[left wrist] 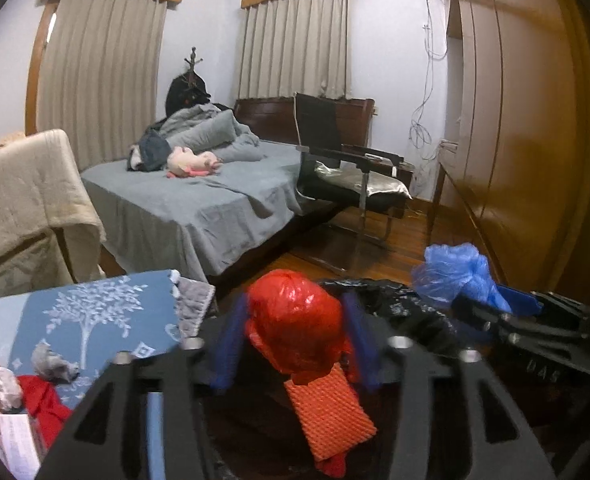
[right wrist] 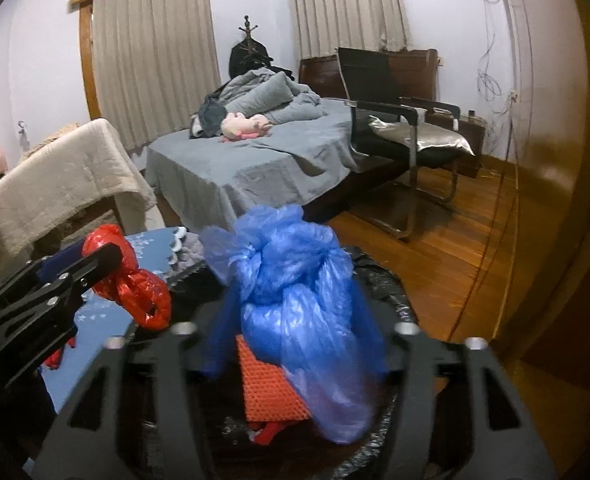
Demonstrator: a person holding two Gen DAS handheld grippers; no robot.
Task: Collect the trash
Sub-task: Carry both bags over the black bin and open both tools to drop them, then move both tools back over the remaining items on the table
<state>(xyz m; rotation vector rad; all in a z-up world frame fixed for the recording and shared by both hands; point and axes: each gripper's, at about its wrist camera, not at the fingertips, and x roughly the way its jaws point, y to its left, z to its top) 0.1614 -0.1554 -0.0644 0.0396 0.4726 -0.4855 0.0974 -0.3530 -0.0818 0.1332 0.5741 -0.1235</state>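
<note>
Just above black bin liner [left wrist: 407, 304], beside blue patterned surface [left wrist: 95, 320]. Left claw [left wrist: 295, 340] partly spread around knotted red bag [left wrist: 295, 312]; cannot tell whether blue fingers [left wrist: 231, 340] press on it. Right claw [right wrist: 295, 332] likewise partly spread around knotted blue bag [right wrist: 295, 288], blurred at lower end; grip equally unclear. Down in liner, orange mesh piece [left wrist: 327, 412]. Behind, grey bed [left wrist: 183, 200] and black chair [left wrist: 327, 132].

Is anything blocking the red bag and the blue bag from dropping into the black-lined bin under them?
Nothing visible blocks them. The red bag and blue bag hang over the black-lined bin; below lies only an orange mesh piece, already inside the bin.
</note>
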